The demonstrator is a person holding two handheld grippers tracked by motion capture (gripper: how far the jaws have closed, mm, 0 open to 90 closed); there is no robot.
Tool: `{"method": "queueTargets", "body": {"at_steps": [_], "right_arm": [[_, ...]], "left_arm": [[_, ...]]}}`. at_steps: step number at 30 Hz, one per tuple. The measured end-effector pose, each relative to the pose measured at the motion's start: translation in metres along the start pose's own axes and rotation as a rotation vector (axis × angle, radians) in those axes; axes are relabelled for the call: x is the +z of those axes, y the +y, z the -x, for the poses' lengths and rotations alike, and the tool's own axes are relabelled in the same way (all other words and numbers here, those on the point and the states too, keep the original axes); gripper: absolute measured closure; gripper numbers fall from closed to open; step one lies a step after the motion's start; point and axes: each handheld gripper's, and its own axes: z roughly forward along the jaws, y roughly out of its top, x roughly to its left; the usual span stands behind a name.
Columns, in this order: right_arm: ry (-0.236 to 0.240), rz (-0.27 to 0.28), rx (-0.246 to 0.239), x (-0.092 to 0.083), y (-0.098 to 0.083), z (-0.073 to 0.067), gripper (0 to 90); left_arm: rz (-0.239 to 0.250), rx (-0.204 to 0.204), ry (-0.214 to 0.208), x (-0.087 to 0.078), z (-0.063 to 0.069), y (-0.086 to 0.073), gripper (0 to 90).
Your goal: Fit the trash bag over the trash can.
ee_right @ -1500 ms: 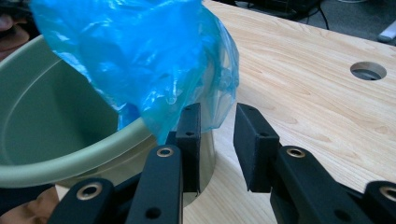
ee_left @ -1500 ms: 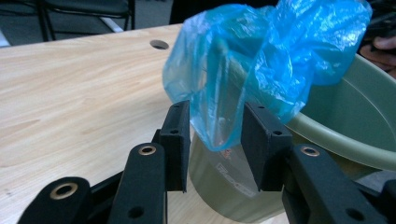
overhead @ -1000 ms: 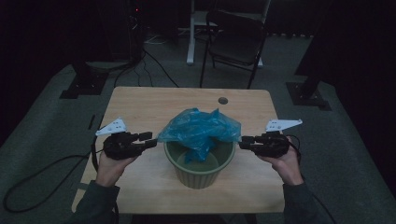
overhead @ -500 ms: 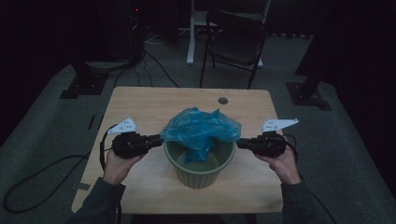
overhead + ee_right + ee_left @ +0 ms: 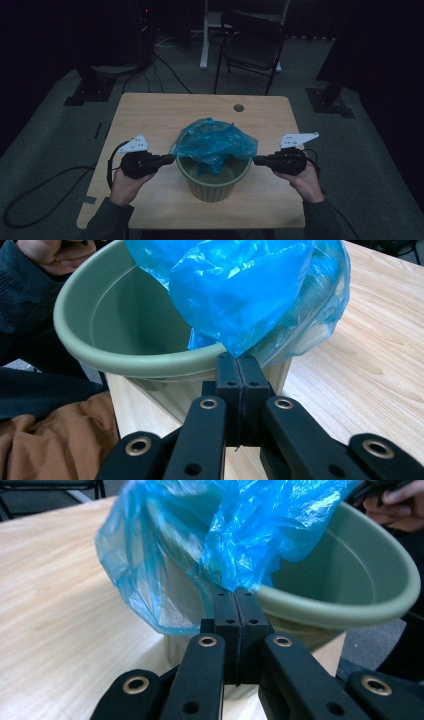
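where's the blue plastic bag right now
In the high view the blue plastic bag drapes over the far rim of the green bin at table centre, between the left gripper and right gripper.

Blue bag [image 5: 214,142] in a pale green bin [image 5: 214,181] (greyer in the dim high view, perhaps); light wood-grain desk [image 5: 165,112]; black fingers [image 5: 235,615].

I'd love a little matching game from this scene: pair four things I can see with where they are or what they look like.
Things:
1. plastic bag
2. bucket
3. left claw
4. chair

Descriptions:
A. pale green, standing on the wooden table
B. dark, on the floor beyond the table's far edge
C. crumpled blue, draped over a rim
D. jaws shut at the bag's edge, on the high view's left side

Pairs: 1-C, 2-A, 3-D, 4-B
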Motion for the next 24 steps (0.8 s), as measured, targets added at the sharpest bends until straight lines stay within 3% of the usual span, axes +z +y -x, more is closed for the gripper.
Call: {"method": "queueTargets", "body": {"at_steps": [7, 15, 24], "right_arm": [[0.019, -0.03, -0.014, 0.001, -0.004, -0.005, 90.0], [0.044, -0.075, -0.05, 0.006, -0.004, -0.014, 90.0], [-0.005, -0.058, -0.027, 0.019, 0.001, -0.004, 90.0]], "left_arm": [[-0.014, -0.015, -0.021, 0.005, 0.005, -0.011, 89.9], [-0.033, 0.007, -0.036, 0.015, 0.016, -0.011, 90.0], [-0.024, -0.017, -0.013, 0.031, 0.0, -0.005, 89.9]]}}
